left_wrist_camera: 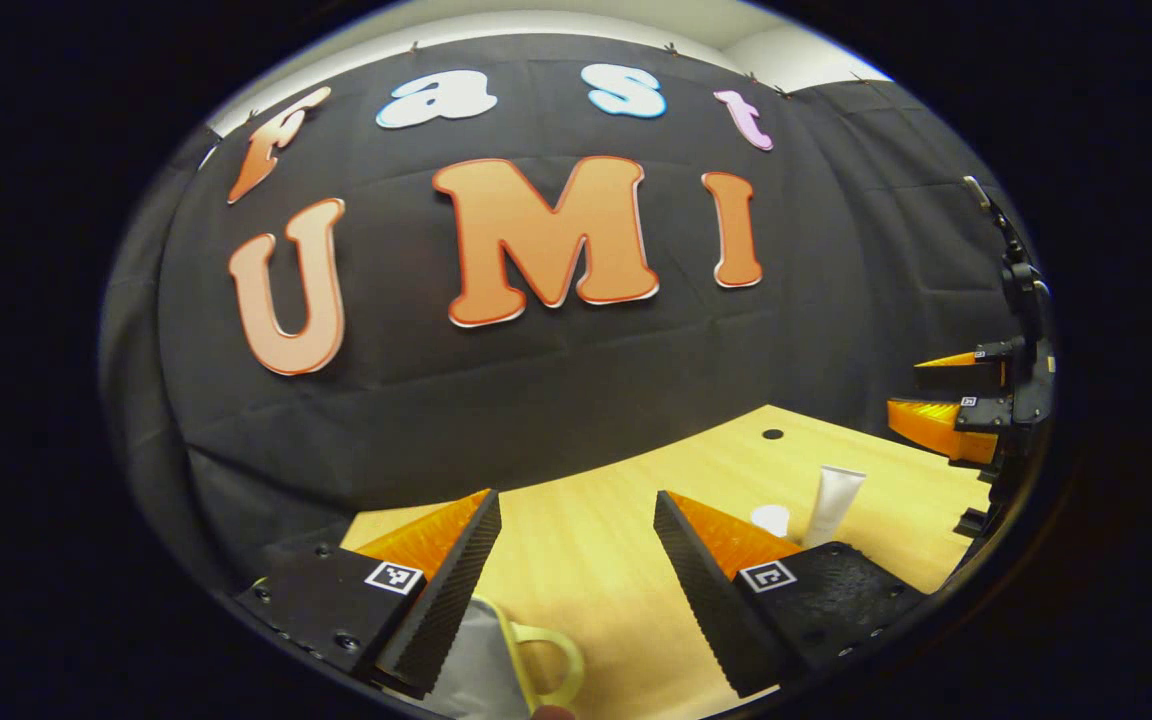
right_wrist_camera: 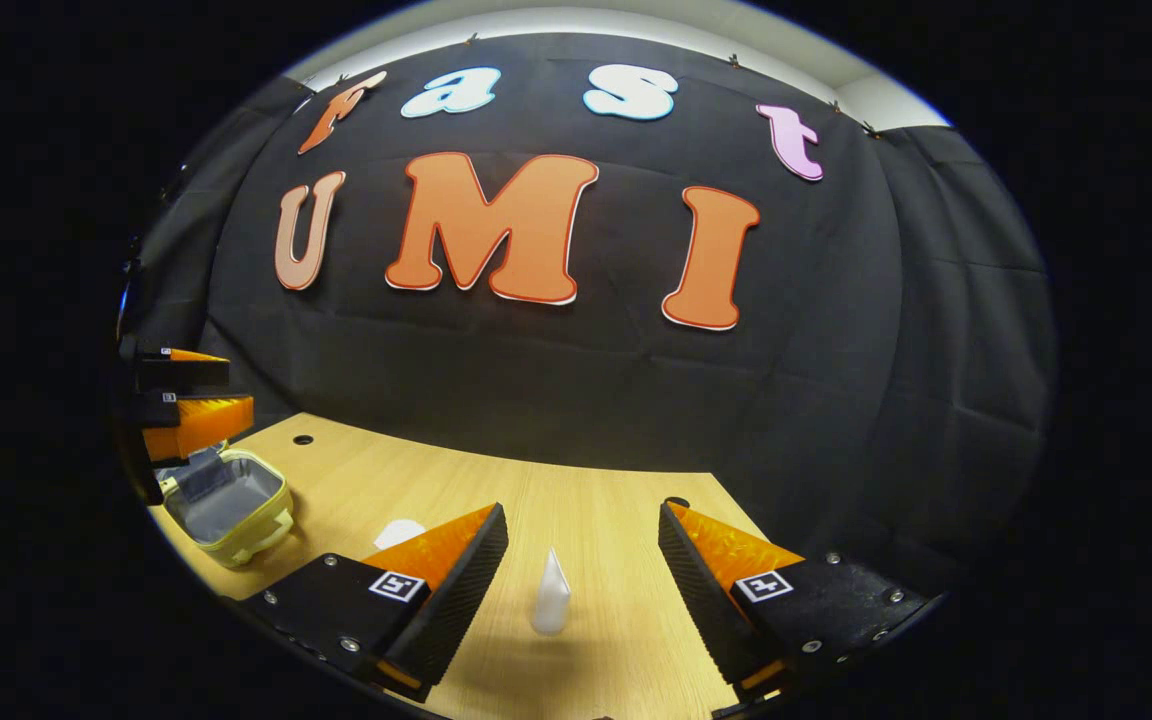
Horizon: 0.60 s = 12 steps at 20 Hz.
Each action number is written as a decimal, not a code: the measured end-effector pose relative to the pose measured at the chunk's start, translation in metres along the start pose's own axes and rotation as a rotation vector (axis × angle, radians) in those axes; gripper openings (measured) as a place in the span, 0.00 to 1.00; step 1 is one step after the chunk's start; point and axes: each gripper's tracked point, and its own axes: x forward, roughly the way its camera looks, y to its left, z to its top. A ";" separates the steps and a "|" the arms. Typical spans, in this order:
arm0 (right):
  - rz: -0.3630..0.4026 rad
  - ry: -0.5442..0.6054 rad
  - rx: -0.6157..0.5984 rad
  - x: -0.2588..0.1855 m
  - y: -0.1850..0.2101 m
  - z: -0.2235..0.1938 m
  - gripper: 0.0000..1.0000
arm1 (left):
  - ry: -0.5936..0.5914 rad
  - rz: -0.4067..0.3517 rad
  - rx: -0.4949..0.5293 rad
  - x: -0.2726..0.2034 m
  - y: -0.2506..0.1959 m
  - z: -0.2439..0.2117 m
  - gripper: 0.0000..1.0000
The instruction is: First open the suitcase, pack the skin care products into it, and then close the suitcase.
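Left gripper view: my left gripper has its jaws wide apart, nothing between them. The case lies just under the left finger, pale yellow rim, grey lining, loop handle towards me. The tube stands upright on the table, white, crimped end up, well right of the case, with a white round piece just beside it. The right gripper hangs beyond the tube.

Right gripper view: my right gripper is wide open, the tube upright between the fingers, untouched. The case lies open far left of the tube, under the left gripper.
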 end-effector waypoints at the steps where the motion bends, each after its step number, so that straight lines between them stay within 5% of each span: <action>1: -0.006 0.007 -0.001 -0.001 -0.003 -0.003 0.97 | 0.011 -0.019 0.005 0.005 -0.010 -0.005 0.99; 6: -0.011 0.064 0.000 -0.005 -0.014 -0.024 0.97 | 0.135 -0.183 0.049 0.028 -0.076 -0.053 0.99; 12: -0.011 0.098 -0.011 -0.002 -0.020 -0.037 0.97 | 0.247 -0.288 0.072 0.044 -0.125 -0.096 0.99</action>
